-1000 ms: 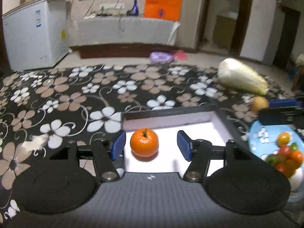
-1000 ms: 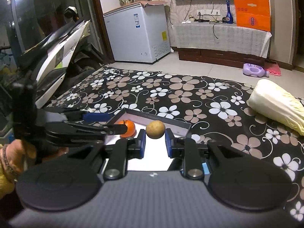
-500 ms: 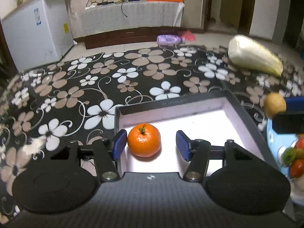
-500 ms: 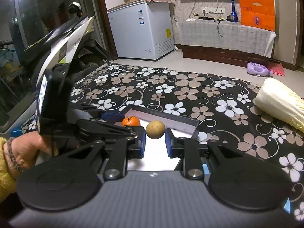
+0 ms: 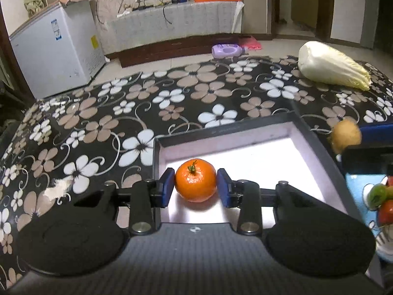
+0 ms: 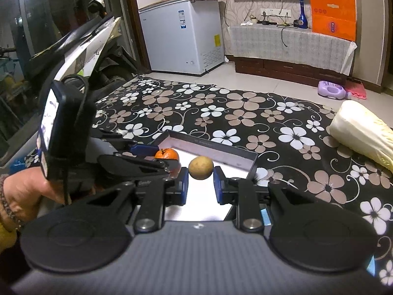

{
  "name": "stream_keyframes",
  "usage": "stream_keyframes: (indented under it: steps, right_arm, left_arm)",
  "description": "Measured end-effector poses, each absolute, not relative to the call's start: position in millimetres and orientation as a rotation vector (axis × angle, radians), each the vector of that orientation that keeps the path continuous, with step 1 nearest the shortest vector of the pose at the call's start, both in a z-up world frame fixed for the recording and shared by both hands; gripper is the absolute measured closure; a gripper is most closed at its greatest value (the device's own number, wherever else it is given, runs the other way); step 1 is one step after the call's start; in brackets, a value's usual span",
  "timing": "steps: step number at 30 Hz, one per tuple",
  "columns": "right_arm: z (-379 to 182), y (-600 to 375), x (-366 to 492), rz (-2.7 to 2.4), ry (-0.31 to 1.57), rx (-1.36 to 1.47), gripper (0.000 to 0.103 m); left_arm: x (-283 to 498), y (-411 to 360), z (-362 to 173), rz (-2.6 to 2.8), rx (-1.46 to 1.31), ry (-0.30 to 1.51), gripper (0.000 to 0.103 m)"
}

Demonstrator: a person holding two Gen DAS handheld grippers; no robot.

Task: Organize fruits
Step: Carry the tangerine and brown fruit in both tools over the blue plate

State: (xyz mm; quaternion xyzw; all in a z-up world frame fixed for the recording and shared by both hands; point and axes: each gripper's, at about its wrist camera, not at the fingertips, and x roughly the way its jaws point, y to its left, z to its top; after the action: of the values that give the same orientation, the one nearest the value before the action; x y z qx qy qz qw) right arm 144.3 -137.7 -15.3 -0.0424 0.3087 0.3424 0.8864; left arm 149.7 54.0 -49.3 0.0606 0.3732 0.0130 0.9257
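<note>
Orange tangerine (image 5: 195,180) now clamped by left gripper (image 5: 195,188).

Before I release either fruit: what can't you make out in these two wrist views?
- Blue plate of mixed fruit: cut off by the left view's right edge.
- Round tan fruit: blurred in the left view; type unclear.
- Orange tangerine: its underside is hidden by the left gripper in the right view.

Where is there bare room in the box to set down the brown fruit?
The box floor is bare from the orange across to the right wall and back to the far wall. Crowded: the near-left corner, where the left gripper clamps the orange, and the fruit-piled plate.
</note>
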Motion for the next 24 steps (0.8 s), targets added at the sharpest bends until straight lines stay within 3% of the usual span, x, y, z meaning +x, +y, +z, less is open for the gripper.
stream_keyframes:
  steps: [24]
  right_arm:
    - [-2.6, -201.5, 122.9, 0.627, 0.615, -0.085, 0.078]
  left_arm:
    - [128.4, -41.9, -18.8, -0.139, 0.104, 0.698, 0.06]
